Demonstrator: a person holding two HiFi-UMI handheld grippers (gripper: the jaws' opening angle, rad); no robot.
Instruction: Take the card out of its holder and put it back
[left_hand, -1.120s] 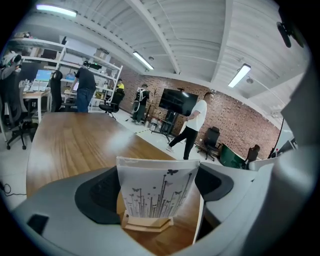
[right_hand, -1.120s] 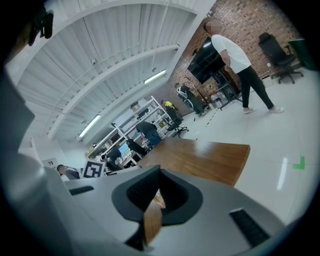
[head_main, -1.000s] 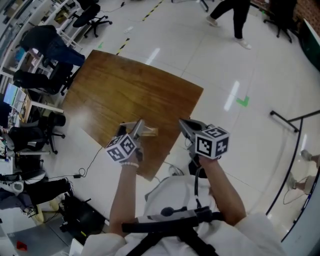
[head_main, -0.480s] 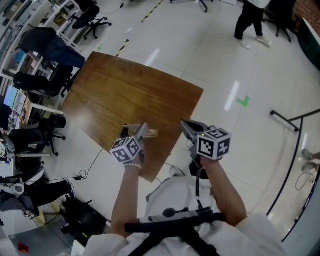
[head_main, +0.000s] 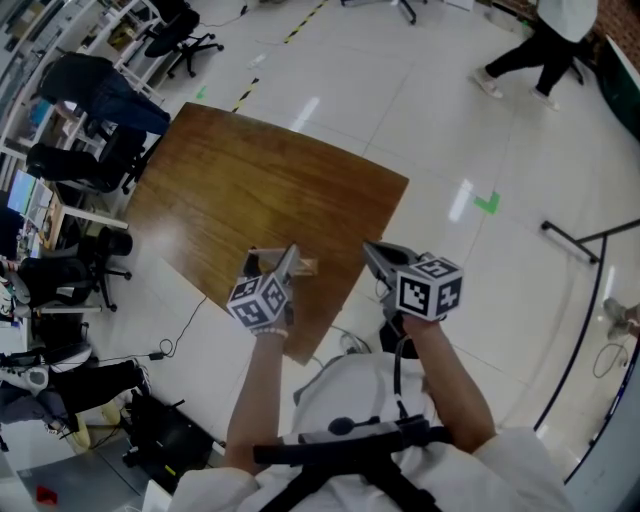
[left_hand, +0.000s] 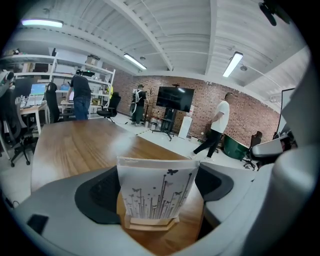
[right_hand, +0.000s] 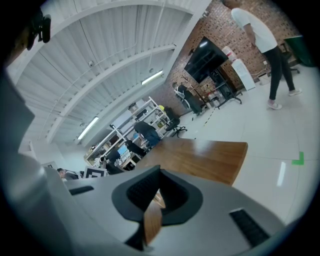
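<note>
A white card (left_hand: 156, 192) printed with dark grass stems and butterflies stands upright in a small wooden holder (left_hand: 150, 223) on the brown table (head_main: 260, 190). My left gripper (left_hand: 156, 187) is open, its dark pads (left_hand: 95, 195) flanking the card's two side edges; I cannot tell whether they touch it. In the head view the left gripper (head_main: 283, 265) reaches over the table's near corner to the holder (head_main: 304, 266). My right gripper (head_main: 376, 256) hovers off the table's right edge. In its own view the right gripper (right_hand: 152, 212) is shut and holds nothing.
The holder sits close to the table's near corner, with bare wood stretching away behind it. Office chairs (head_main: 95, 150) and shelving line the far left. A person (head_main: 545, 45) walks across the tiled floor at the back right. A black metal stand (head_main: 590, 260) is at the right.
My left gripper has edged right and forward toward the holder. The right gripper has barely shifted. The person at the back has walked to the right.
</note>
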